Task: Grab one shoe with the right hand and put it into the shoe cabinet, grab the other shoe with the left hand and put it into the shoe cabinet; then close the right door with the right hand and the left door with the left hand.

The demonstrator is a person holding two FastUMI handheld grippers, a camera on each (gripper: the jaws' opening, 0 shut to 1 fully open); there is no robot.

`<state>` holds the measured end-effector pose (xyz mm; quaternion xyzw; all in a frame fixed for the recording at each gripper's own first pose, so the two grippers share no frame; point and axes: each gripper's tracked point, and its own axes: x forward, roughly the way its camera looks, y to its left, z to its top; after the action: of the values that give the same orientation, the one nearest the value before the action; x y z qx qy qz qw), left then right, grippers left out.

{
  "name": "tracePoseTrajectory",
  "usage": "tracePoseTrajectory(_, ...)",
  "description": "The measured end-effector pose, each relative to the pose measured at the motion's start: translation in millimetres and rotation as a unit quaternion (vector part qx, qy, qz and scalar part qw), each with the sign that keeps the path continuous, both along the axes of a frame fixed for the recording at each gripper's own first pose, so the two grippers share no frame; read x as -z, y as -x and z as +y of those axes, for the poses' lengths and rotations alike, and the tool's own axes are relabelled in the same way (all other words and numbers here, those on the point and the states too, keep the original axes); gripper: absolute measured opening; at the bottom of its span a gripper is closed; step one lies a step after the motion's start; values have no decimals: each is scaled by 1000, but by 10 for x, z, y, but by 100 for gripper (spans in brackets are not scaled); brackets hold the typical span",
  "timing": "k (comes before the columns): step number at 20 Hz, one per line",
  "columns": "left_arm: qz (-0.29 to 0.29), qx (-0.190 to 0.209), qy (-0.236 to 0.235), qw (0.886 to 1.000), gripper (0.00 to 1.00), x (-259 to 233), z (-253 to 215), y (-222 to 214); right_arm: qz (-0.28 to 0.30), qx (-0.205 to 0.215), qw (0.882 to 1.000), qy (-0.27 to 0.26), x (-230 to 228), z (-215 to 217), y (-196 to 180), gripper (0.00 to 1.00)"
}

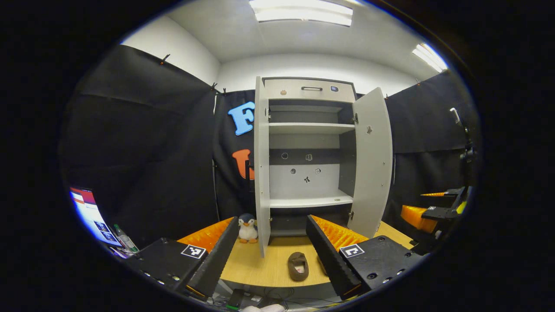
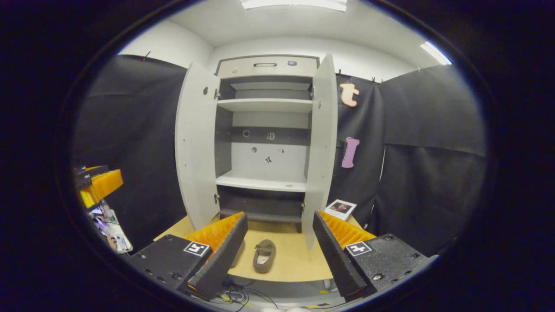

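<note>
A white shoe cabinet (image 1: 310, 201) (image 2: 260, 182) stands on the wooden table with its left door (image 1: 261, 173) (image 2: 195, 147) and right door (image 1: 372, 164) (image 2: 323, 143) both swung open and its shelves bare. One brown slipper-like shoe (image 1: 298, 266) (image 2: 264, 255) lies on the table in front of it. A second shoe (image 1: 321, 265) (image 2: 238, 253) lies beside it, mostly hidden behind a finger. My left gripper (image 1: 272, 225) is open, above the table's front edge, holding nothing. My right gripper (image 2: 281, 219) is open too, at a similar distance, and appears again at the far right (image 1: 433, 212).
A penguin plush (image 1: 247, 229) sits by the left door's foot. A photo card (image 2: 340, 208) lies right of the cabinet. A lit screen (image 1: 89, 214) and a bottle (image 1: 125, 237) are at far left. Cables (image 2: 236, 294) hang under the table's (image 1: 260, 268) front edge.
</note>
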<state>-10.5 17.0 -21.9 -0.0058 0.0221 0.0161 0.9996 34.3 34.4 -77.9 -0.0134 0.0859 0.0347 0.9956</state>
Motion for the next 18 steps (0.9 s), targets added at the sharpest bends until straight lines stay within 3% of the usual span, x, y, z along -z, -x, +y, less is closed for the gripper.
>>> tracePoseTrajectory(2,5,-4,3,1000,100,54,29,17,38,-11,999,8,356,104,-170,99)
tracePoseTrajectory(3,9,-8,2,1000,96,75,49,25,59,-15,998,12,560,138,-226,99)
tracePoseTrajectory(10,18,-29,-21,999,96,191,147,12,172,-41,984,-4,1851,541,-777,98)
tracePoseTrajectory(16,30,-48,-32,998,96,287,123,-59,236,-46,971,-19,2703,719,-1311,96)
tracePoseTrajectory(17,28,-50,-35,998,100,290,125,-76,240,-42,970,-16,2792,712,-1421,96)
tracePoseTrajectory(18,29,-52,-37,998,96,297,121,-107,245,-41,969,-15,2888,731,-1534,96)
